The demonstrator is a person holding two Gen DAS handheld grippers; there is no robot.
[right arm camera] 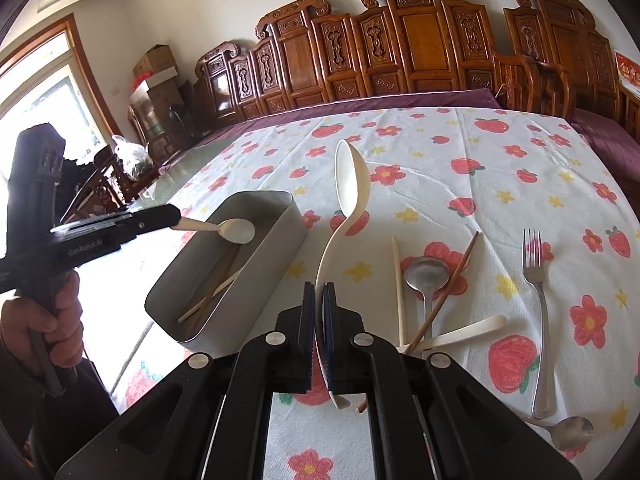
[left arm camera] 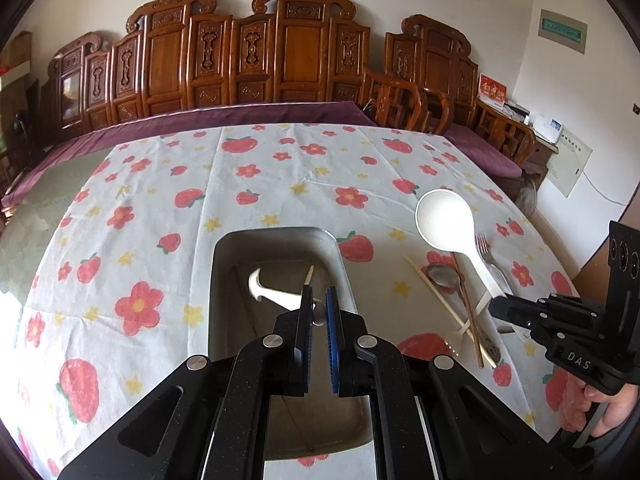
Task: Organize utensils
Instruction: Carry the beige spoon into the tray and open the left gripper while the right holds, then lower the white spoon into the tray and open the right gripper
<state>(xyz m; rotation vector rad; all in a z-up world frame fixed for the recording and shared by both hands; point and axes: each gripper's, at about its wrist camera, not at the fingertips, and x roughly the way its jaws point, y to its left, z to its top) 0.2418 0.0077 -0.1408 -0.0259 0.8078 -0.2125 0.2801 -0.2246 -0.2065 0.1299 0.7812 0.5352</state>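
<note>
My left gripper (left arm camera: 319,292) is shut on a small white spoon (left arm camera: 272,292) and holds it over the grey metal box (left arm camera: 218,280). From the right wrist view the same gripper (right arm camera: 172,216) holds that spoon (right arm camera: 236,231) above the box (right arm camera: 276,248), which has chopsticks (right arm camera: 212,292) inside. My right gripper (right arm camera: 319,292) is shut on the handle of a large white ladle (right arm camera: 350,180), lifted above the tablecloth. The ladle (left arm camera: 444,220) and right gripper (left arm camera: 496,304) show at the right of the left wrist view.
On the strawberry tablecloth (right arm camera: 480,152) lie a fork (right arm camera: 538,300), a metal spoon (right arm camera: 426,276), a white chopstick (right arm camera: 398,284), a brown chopstick (right arm camera: 448,288), a white spoon handle (right arm camera: 468,330) and another metal spoon (right arm camera: 572,434). A carved wooden bench (right arm camera: 400,40) stands behind the table.
</note>
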